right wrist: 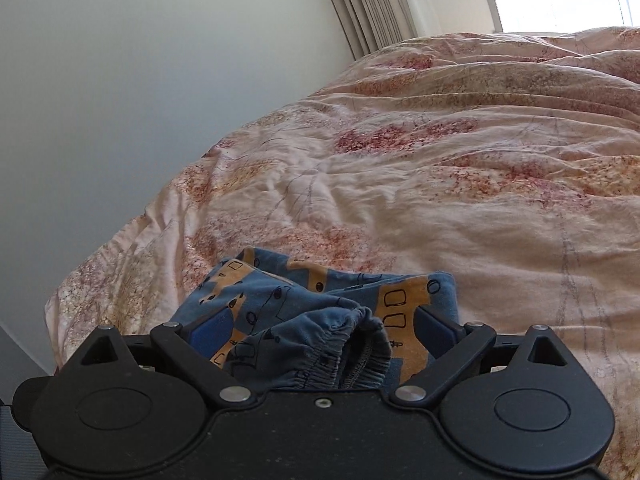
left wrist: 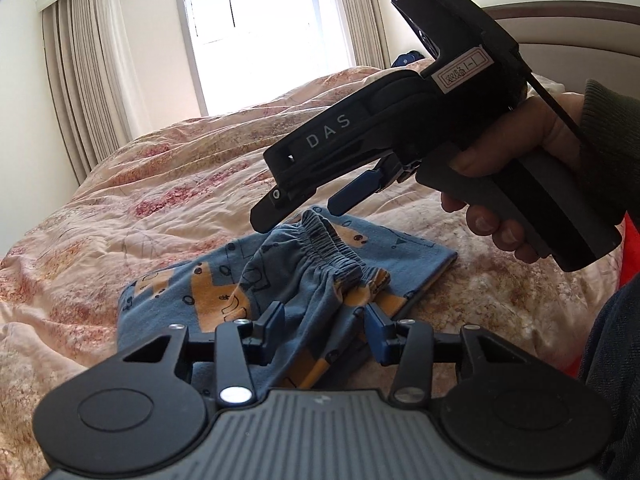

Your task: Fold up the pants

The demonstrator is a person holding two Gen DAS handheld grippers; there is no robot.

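Left gripper (left wrist: 324, 322): jaws spread wide, blue pads apart, straddling the near edge of the pants (left wrist: 288, 280) without clamping; contact with the cloth hard to judge. Right gripper (left wrist: 304, 208), up at 1 o'clock in the left wrist view, gripped by a hand (left wrist: 516, 184), likewise gaping, fingertips hanging just above the gathered waistband (left wrist: 336, 248). From the right wrist, waistband bunched between the parted pads. Pants folded in a blue and orange heap on the floral quilt (right wrist: 440, 168), toward 6 o'clock.
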